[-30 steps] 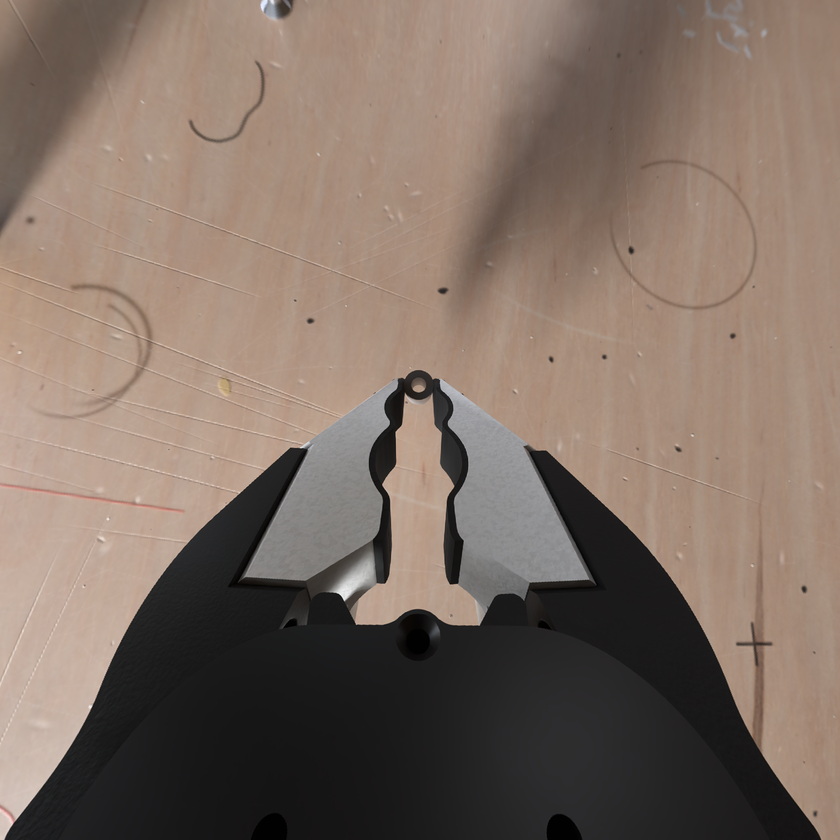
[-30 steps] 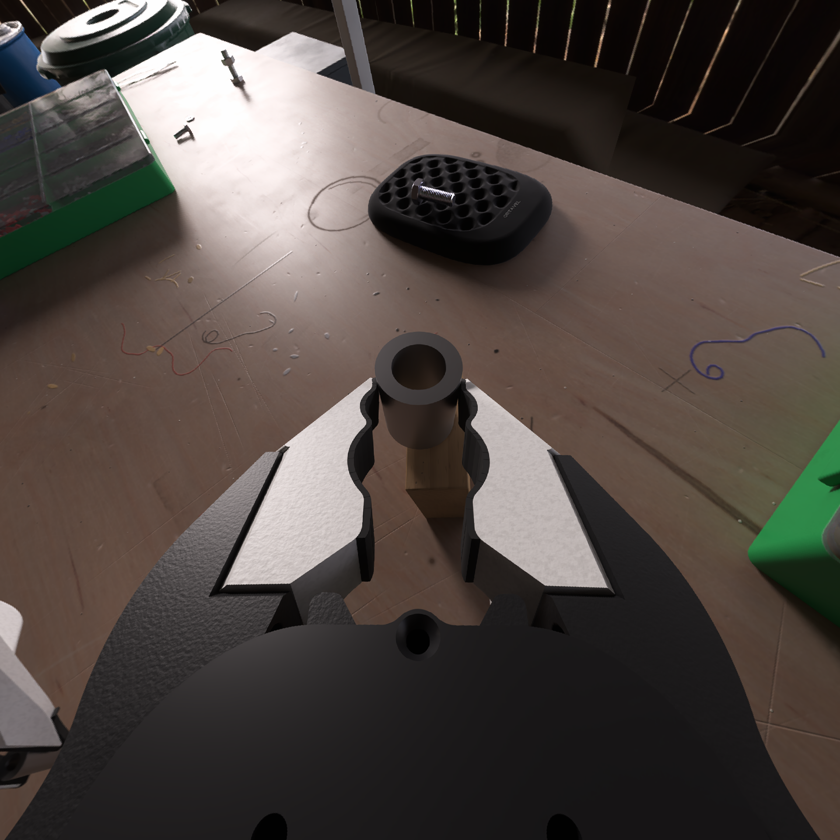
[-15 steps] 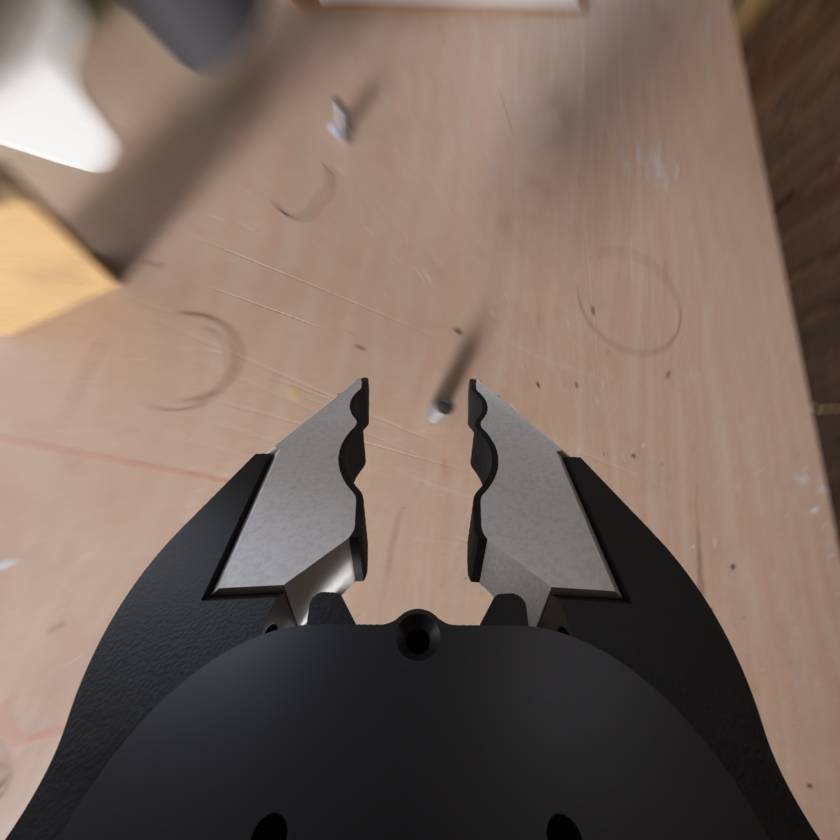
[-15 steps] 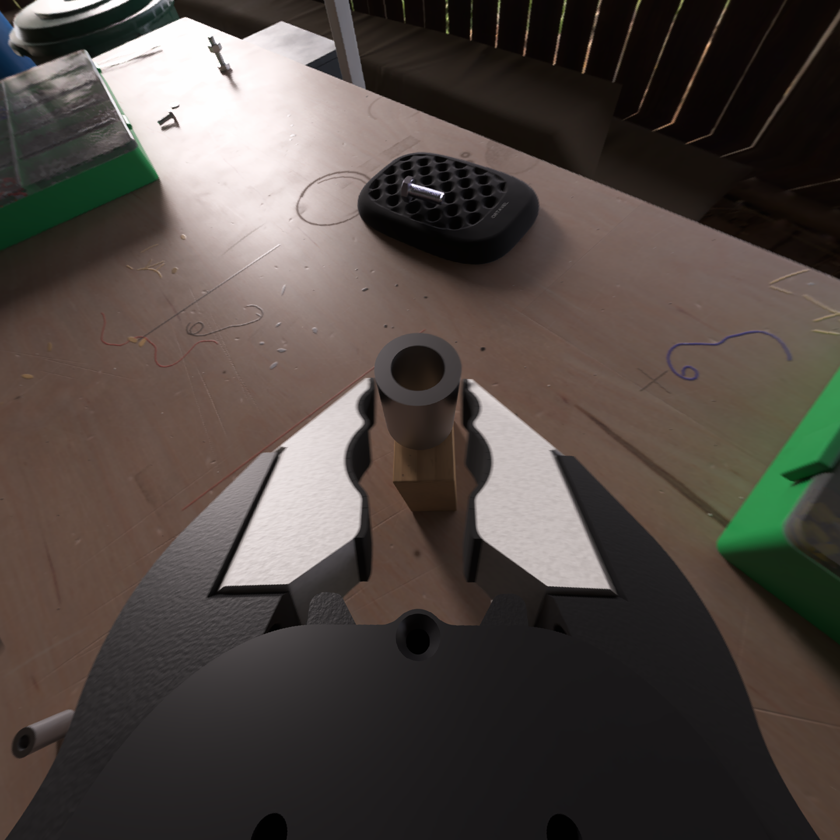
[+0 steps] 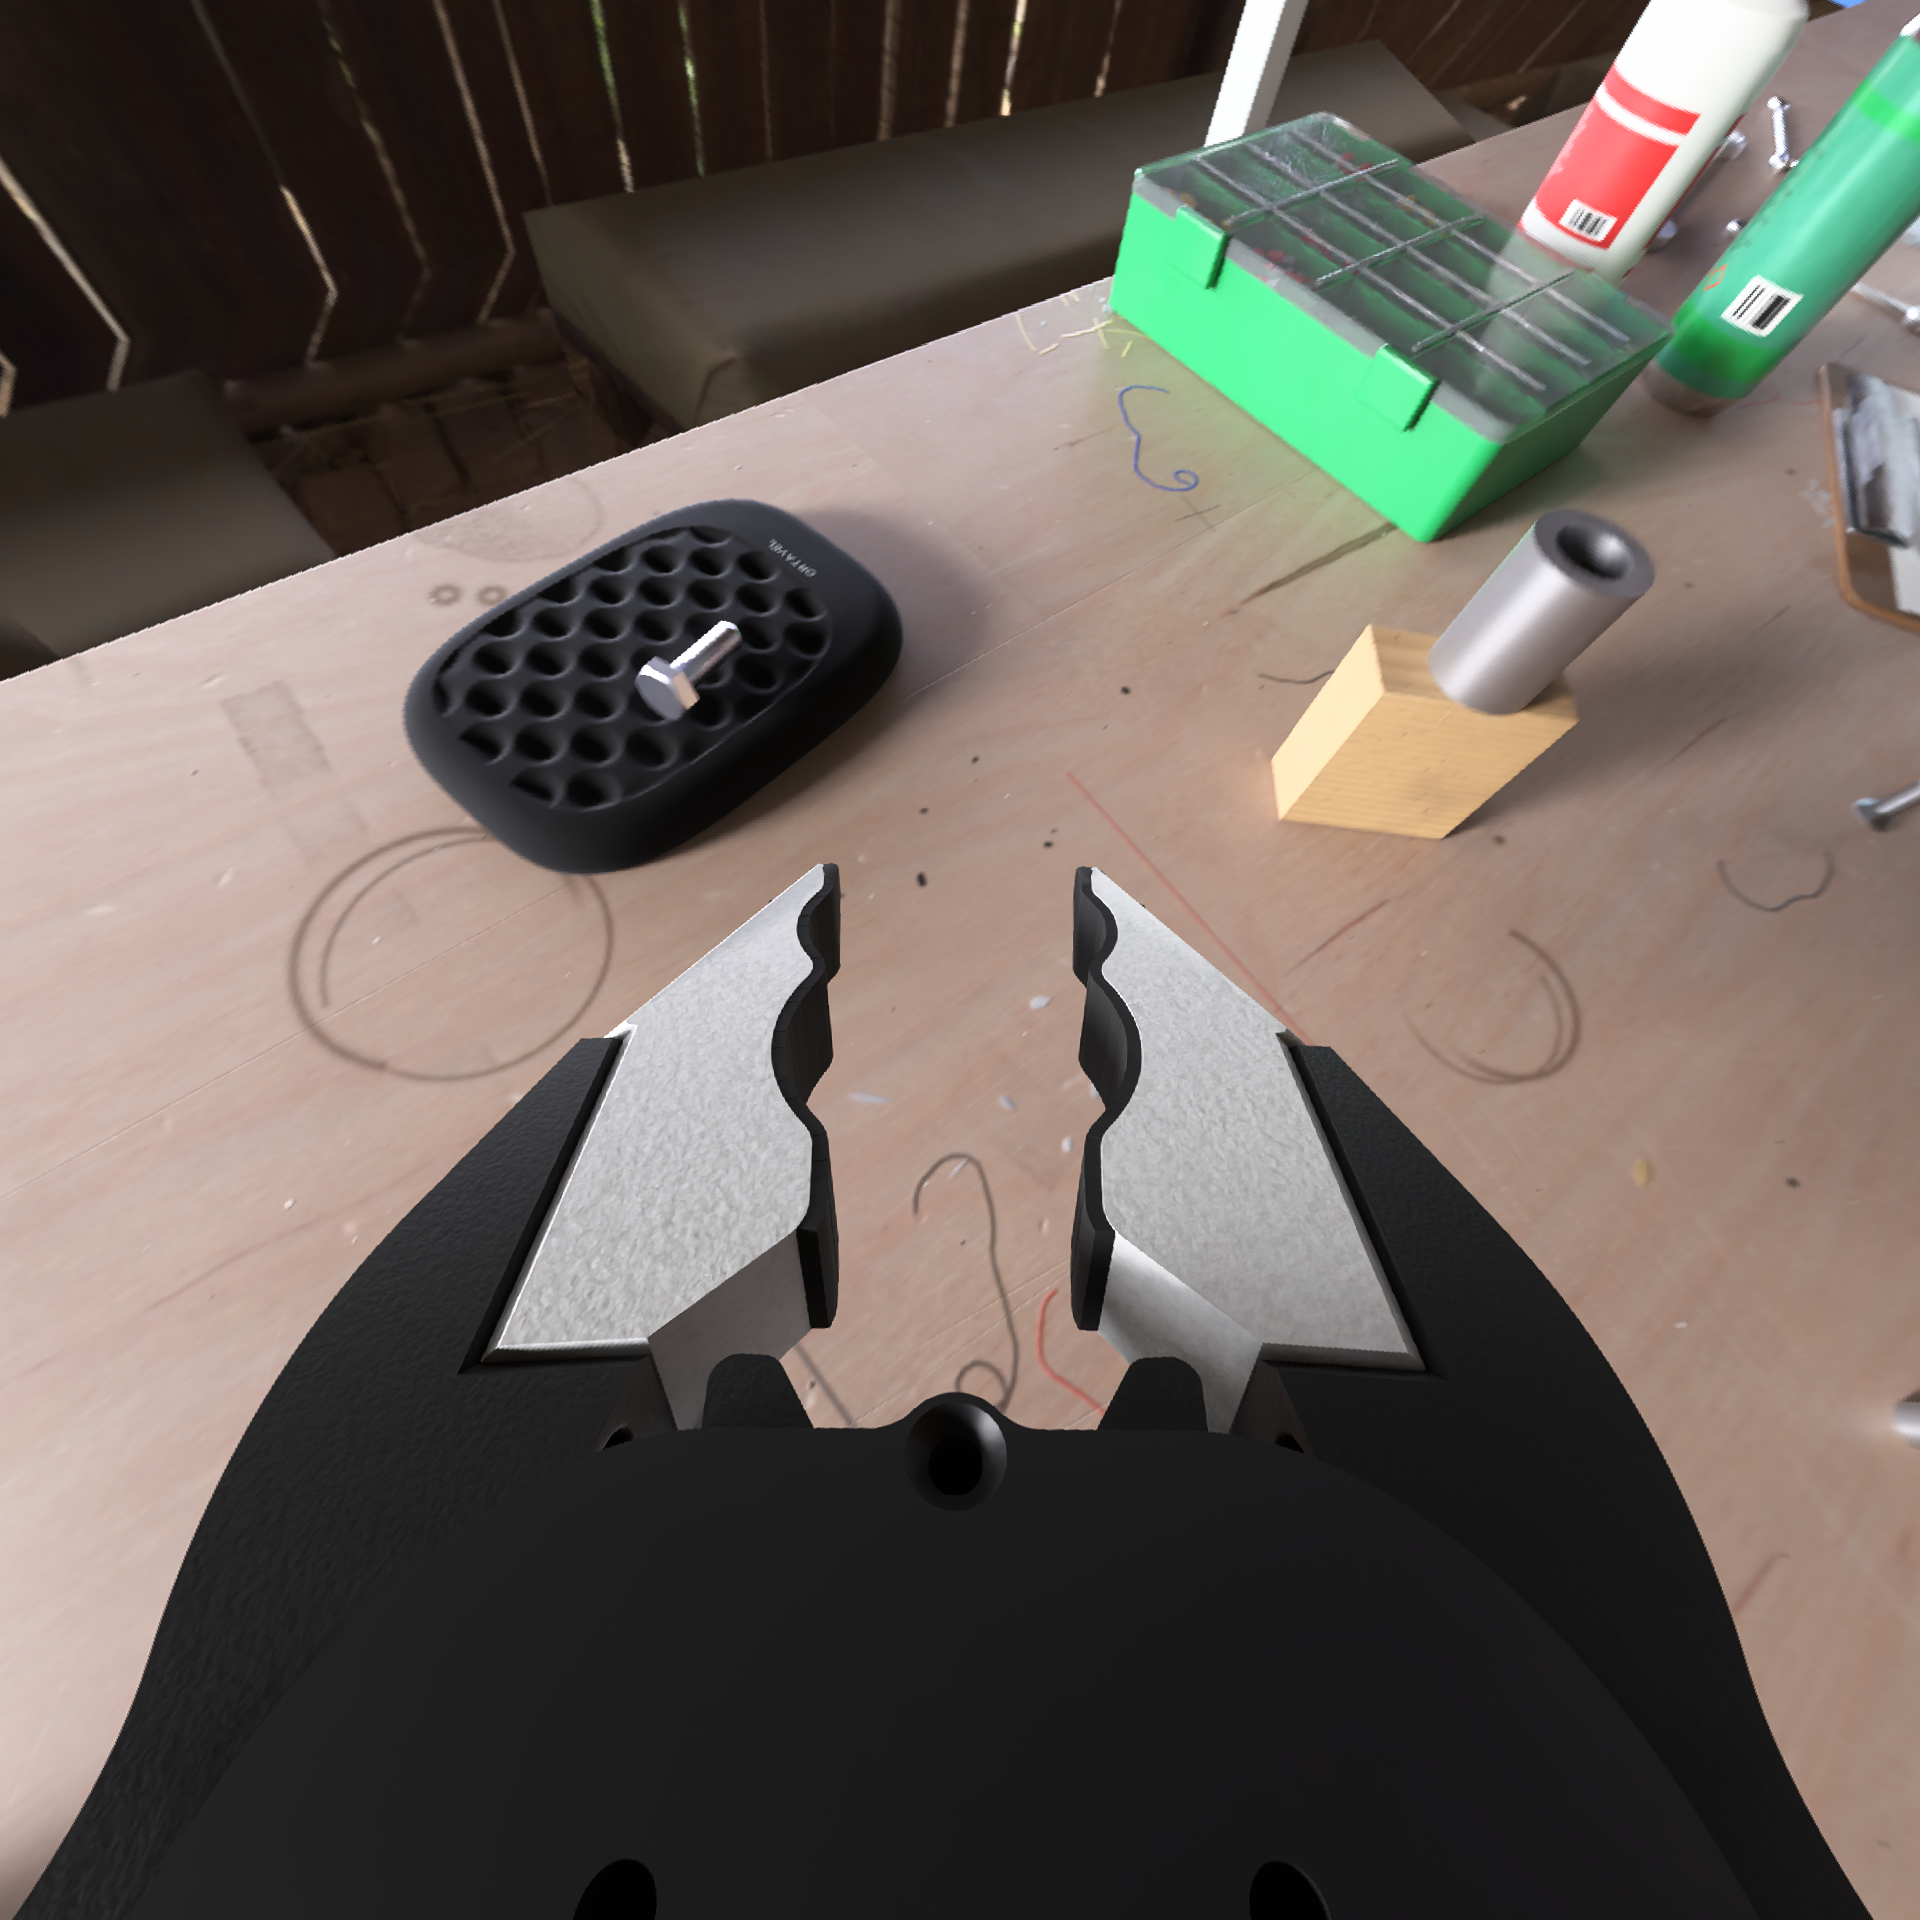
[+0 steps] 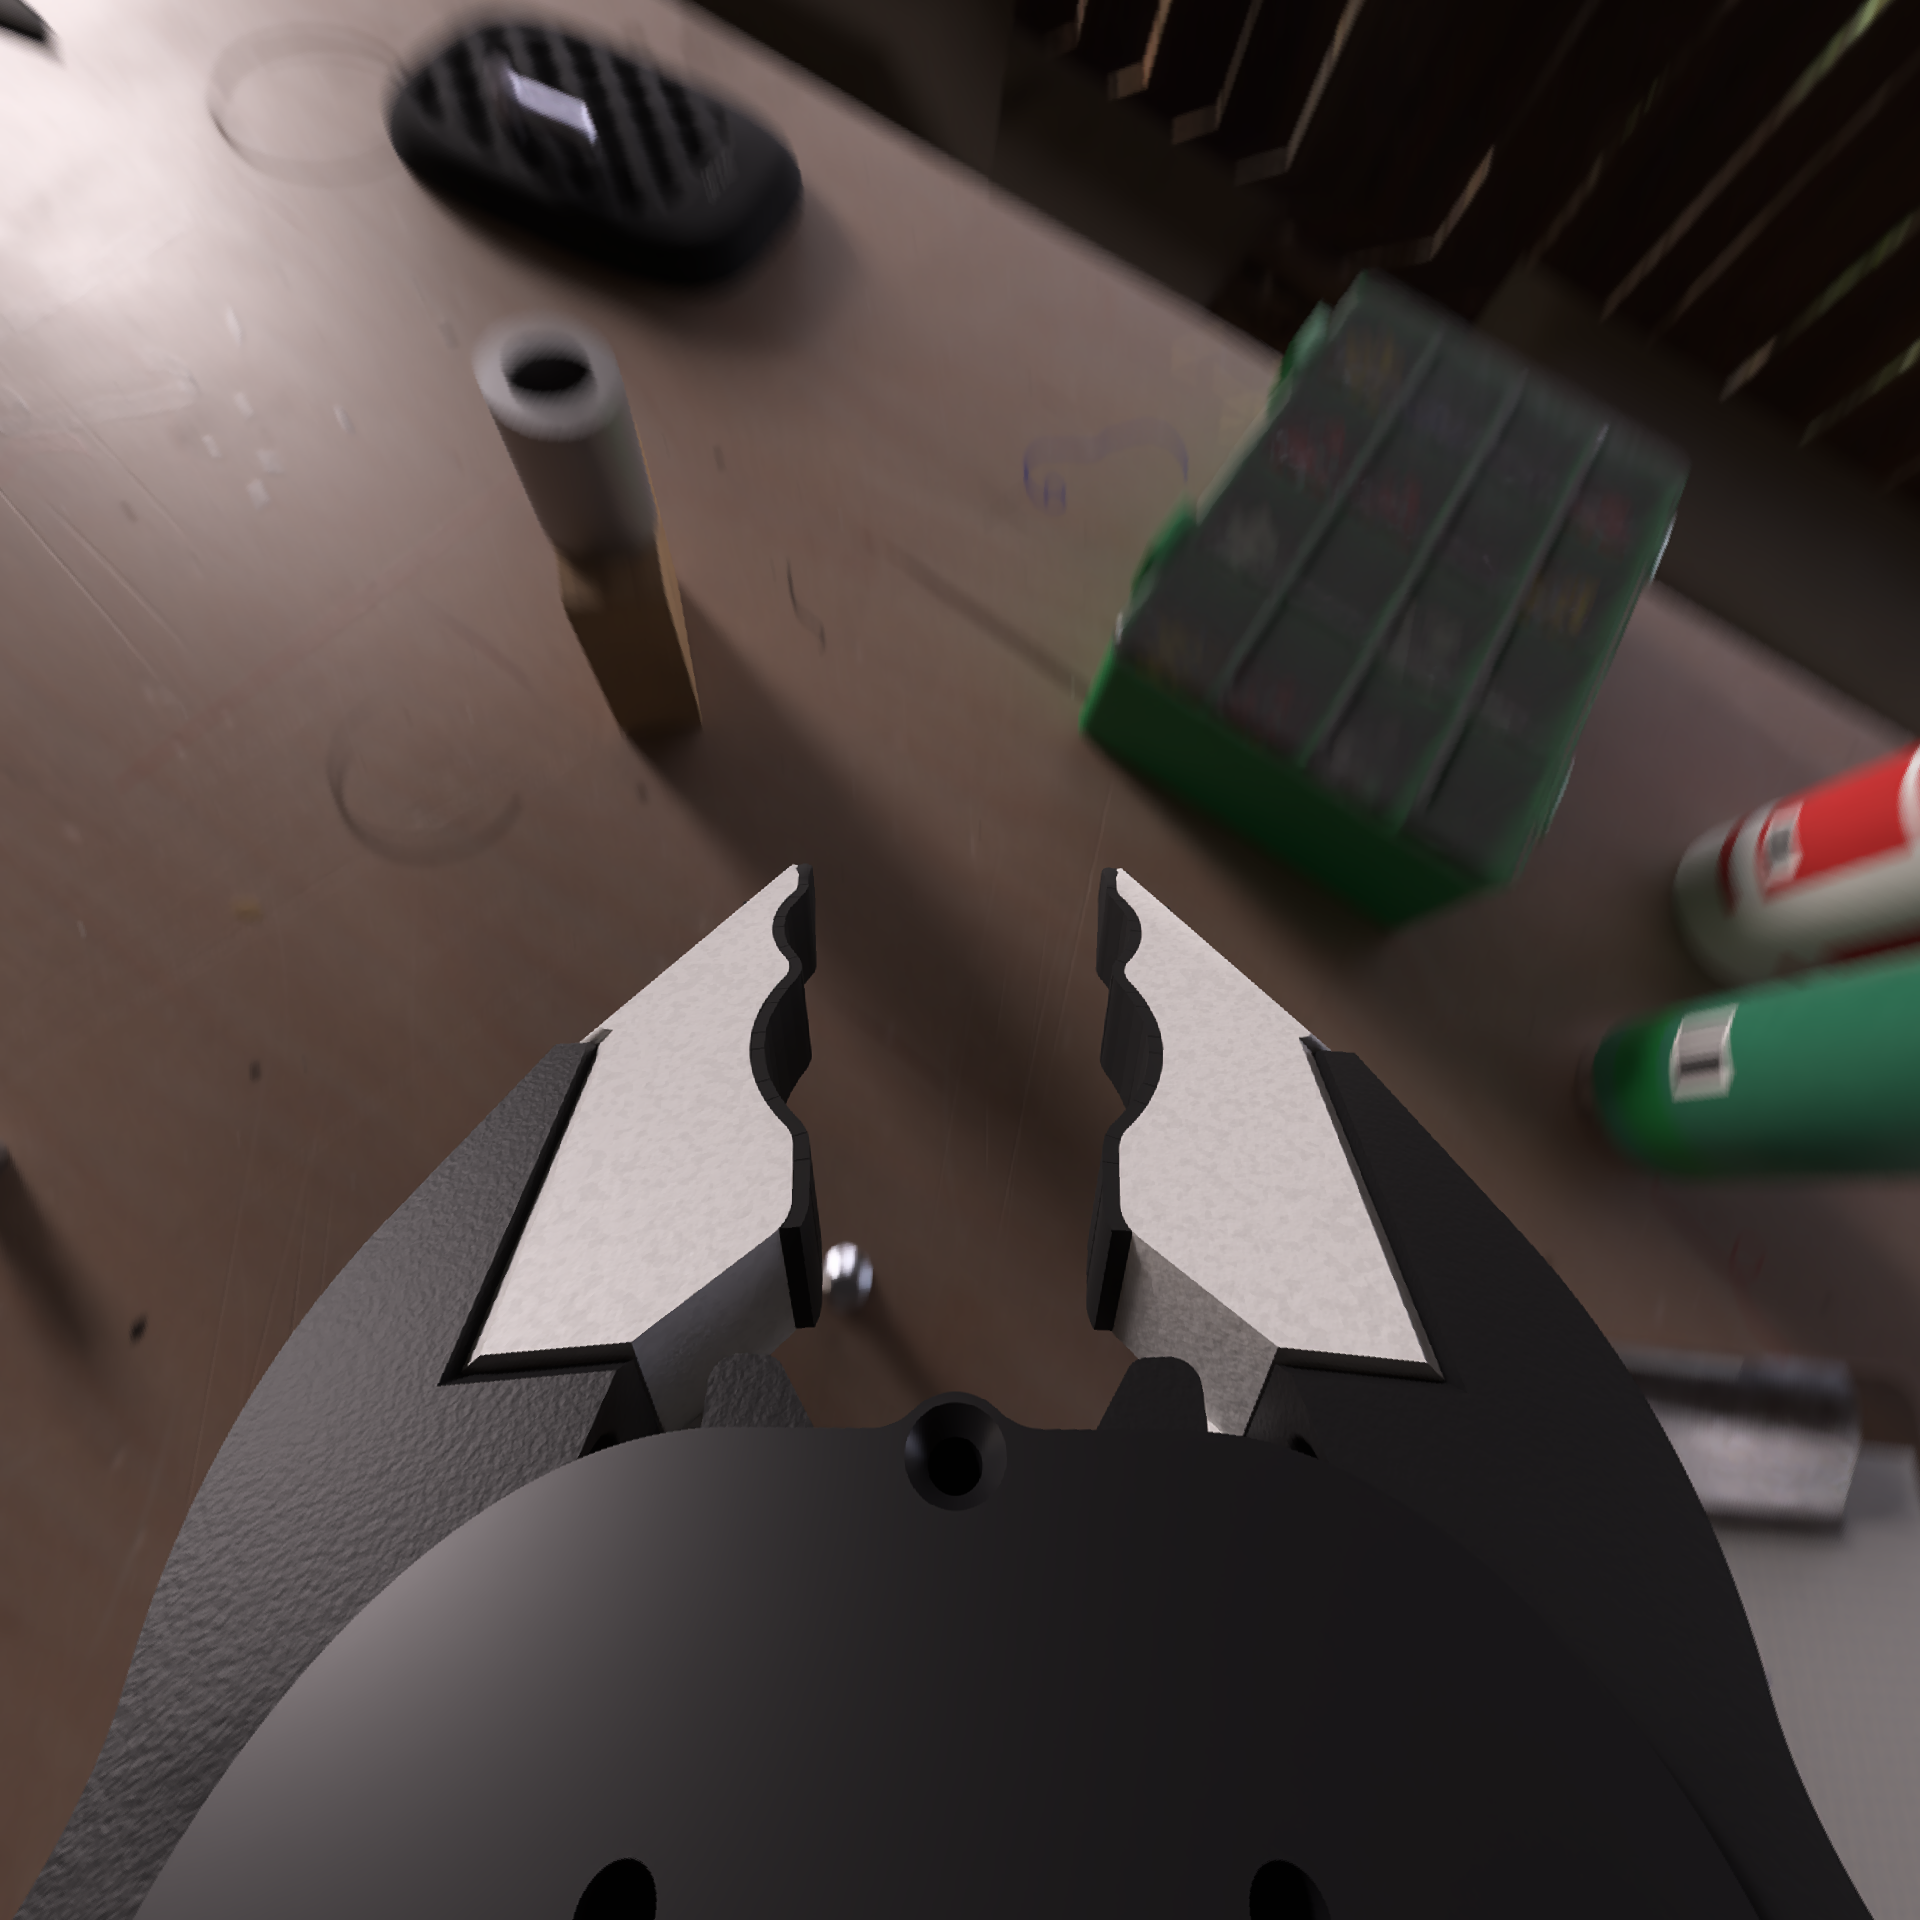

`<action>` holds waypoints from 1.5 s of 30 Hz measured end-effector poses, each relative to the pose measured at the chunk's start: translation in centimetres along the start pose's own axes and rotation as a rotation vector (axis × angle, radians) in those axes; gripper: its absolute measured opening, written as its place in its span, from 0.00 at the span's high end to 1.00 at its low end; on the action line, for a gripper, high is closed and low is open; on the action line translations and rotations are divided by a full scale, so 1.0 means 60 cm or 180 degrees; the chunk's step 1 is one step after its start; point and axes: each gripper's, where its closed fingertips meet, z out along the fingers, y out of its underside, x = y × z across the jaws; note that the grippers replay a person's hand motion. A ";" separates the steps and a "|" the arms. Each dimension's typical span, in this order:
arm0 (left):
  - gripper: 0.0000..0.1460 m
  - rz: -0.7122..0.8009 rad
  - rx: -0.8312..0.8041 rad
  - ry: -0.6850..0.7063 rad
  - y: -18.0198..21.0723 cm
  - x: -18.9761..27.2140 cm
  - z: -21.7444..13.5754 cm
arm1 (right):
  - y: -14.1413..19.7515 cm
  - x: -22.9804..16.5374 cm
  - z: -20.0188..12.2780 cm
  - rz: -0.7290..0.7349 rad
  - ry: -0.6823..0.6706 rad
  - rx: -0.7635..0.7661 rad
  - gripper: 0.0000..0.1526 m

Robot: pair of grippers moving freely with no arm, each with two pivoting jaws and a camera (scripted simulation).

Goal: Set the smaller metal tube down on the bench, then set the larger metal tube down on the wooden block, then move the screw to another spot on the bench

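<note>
My left gripper (image 5: 956,883) is open and empty above the bench, facing a black perforated mat (image 5: 520,748). A silver hex-head screw (image 5: 691,670) lies on the mat. To the right, the larger metal tube (image 5: 1527,623) stands upright on the wooden block (image 5: 1403,758). My right gripper (image 6: 956,883) is open and empty, back and to the right of the tube (image 6: 561,436) on the block (image 6: 634,644). That view is blurred. A grey metal end (image 5: 1910,1421) at the right edge cannot be told for sure as the smaller tube.
A green compartment box (image 5: 1382,322) stands at the back right, with a white-and-red bottle (image 5: 1662,135) and a green bottle (image 5: 1808,239) beside it. A small loose screw (image 6: 850,1273) lies on the bench near the block. The bench's far edge runs behind the mat.
My left gripper opened, dropped the smaller tube and swung up toward the mat. My right gripper opened, left the larger tube on the block and drew back to the right.
</note>
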 end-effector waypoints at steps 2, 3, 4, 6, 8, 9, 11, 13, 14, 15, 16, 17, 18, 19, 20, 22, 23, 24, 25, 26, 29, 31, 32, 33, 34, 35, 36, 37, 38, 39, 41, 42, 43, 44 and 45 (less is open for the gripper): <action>0.69 0.0026 0.0017 -0.0013 0.015 -0.004 -0.004 | 0.067 -0.002 -0.008 0.0153 -0.0052 -0.0269 0.63; 0.70 0.0011 0.0012 0.0023 0.020 -0.003 -0.002 | 0.098 -0.007 -0.009 0.0198 -0.0092 -0.0378 0.63; 0.71 -0.0006 -0.0016 0.0084 0.026 0.001 0.003 | 0.128 -0.012 -0.009 0.0237 -0.0117 -0.0488 0.64; 0.74 0.0012 -0.0156 0.0169 0.038 0.007 0.012 | 0.173 -0.029 -0.006 0.0331 -0.0173 -0.0642 0.68; 0.77 0.0106 -0.0154 0.0128 0.041 0.011 0.015 | 0.196 -0.046 0.001 0.0377 -0.0199 -0.0671 0.75; 0.79 0.0152 -0.0152 0.0115 0.040 0.014 0.015 | 0.204 -0.052 0.004 0.0363 -0.0184 -0.0683 0.79; 0.82 0.0208 -0.0138 0.0121 0.036 0.020 0.013 | 0.214 -0.054 0.009 0.0325 -0.0112 -0.0736 0.85; 0.83 0.0205 -0.0092 0.0140 0.033 0.023 0.010 | 0.220 -0.053 0.012 0.0345 -0.0095 -0.0748 0.89; 0.83 0.0184 -0.0081 0.0159 0.032 0.023 0.010 | 0.224 -0.055 0.015 0.0376 -0.0151 -0.0772 0.91; 0.83 0.0159 -0.0086 0.0175 0.033 0.023 0.010 | 0.227 -0.056 0.017 0.0393 -0.0183 -0.0819 0.92; 0.83 0.0134 -0.0095 0.0183 0.034 0.022 0.010 | 0.227 -0.056 0.017 0.0381 -0.0184 -0.0819 0.95; 0.83 0.0116 -0.0095 0.0188 0.034 0.021 0.010 | 0.225 -0.059 0.014 0.0356 -0.0203 -0.0813 0.95; 0.83 0.0107 -0.0090 0.0188 0.034 0.020 0.010 | 0.220 -0.060 0.010 0.0333 -0.0201 -0.0805 0.95; 0.83 0.0103 -0.0082 0.0184 0.034 0.019 0.010 | 0.212 -0.064 0.001 0.0312 -0.0204 -0.0780 0.95; 0.83 0.0102 -0.0071 0.0180 0.033 0.018 0.009 | 0.203 -0.073 -0.009 0.0286 -0.0249 -0.0761 0.95; 0.83 0.0104 -0.0052 0.0175 0.032 0.018 0.008 | 0.184 -0.105 -0.031 0.0134 -0.0453 -0.0756 0.95; 0.83 0.0105 -0.0056 0.0171 0.032 0.017 0.008 | 0.176 -0.126 -0.038 0.0049 -0.0548 -0.0743 0.95; 0.83 0.0105 -0.0061 0.0163 0.033 0.017 0.009 | 0.168 -0.155 -0.042 -0.0006 -0.0706 -0.0726 0.95; 0.83 0.0101 -0.0066 0.0160 0.034 0.016 0.009 | 0.160 -0.191 -0.042 -0.0041 -0.0923 -0.0695 0.95; 0.83 0.0096 -0.0075 0.0164 0.036 0.016 0.010 | 0.156 -0.222 -0.037 -0.0087 -0.1080 -0.0682 0.95; 0.83 0.0084 -0.0074 0.0168 0.036 0.015 0.010 | 0.160 -0.291 -0.007 -0.0293 -0.1222 -0.0741 0.95; 0.83 0.0077 -0.0058 0.0177 0.035 0.016 0.009 | 0.165 -0.317 0.013 -0.0282 -0.1280 -0.0780 0.95; 0.83 0.0072 -0.0052 0.0185 0.035 0.017 0.009 | 0.168 -0.325 0.020 -0.0271 -0.1312 -0.0818 0.95; 0.83 0.0072 -0.0052 0.0194 0.034 0.018 0.009 | 0.170 -0.330 0.025 -0.0282 -0.1324 -0.0835 0.95; 0.83 0.0075 -0.0050 0.0198 0.034 0.019 0.009 | 0.169 -0.331 0.027 -0.0296 -0.1324 -0.0817 0.95; 0.83 0.0083 -0.0045 0.0201 0.034 0.020 0.009 | 0.169 -0.331 0.027 -0.0288 -0.1329 -0.0777 0.95; 0.83 0.0095 -0.0037 0.0207 0.033 0.021 0.009 | 0.168 -0.331 0.027 -0.0249 -0.1358 -0.0737 0.95; 0.83 0.0114 -0.0024 0.0212 0.032 0.022 0.009 | 0.168 -0.331 0.027 -0.0177 -0.1399 -0.0713 0.95; 0.83 0.0137 -0.0012 0.0211 0.032 0.023 0.009 | 0.167 -0.331 0.027 -0.0113 -0.1433 -0.0701 0.95; 0.83 0.0164 -0.0003 0.0205 0.032 0.024 0.009 | 0.166 -0.330 0.028 -0.0081 -0.1433 -0.0682 0.89; 0.83 0.0208 -0.0001 0.0189 0.032 0.025 0.010 | 0.157 -0.324 0.027 -0.0085 -0.1357 -0.0599 0.77; 0.83 0.0221 -0.0007 0.0190 0.033 0.026 0.011 | 0.150 -0.323 0.025 -0.0081 -0.1338 -0.0547 0.76; 0.83 0.0231 -0.0009 0.0193 0.032 0.027 0.010 | 0.143 -0.321 0.024 -0.0072 -0.1324 -0.0498 0.75; 0.83 0.0239 -0.0002 0.0194 0.031 0.028 0.010 | 0.136 -0.321 0.024 -0.0065 -0.1304 -0.0457 0.75; 0.83 0.0247 0.0006 0.0194 0.031 0.029 0.010 | 0.131 -0.323 0.025 -0.0069 -0.1286 -0.0419 0.73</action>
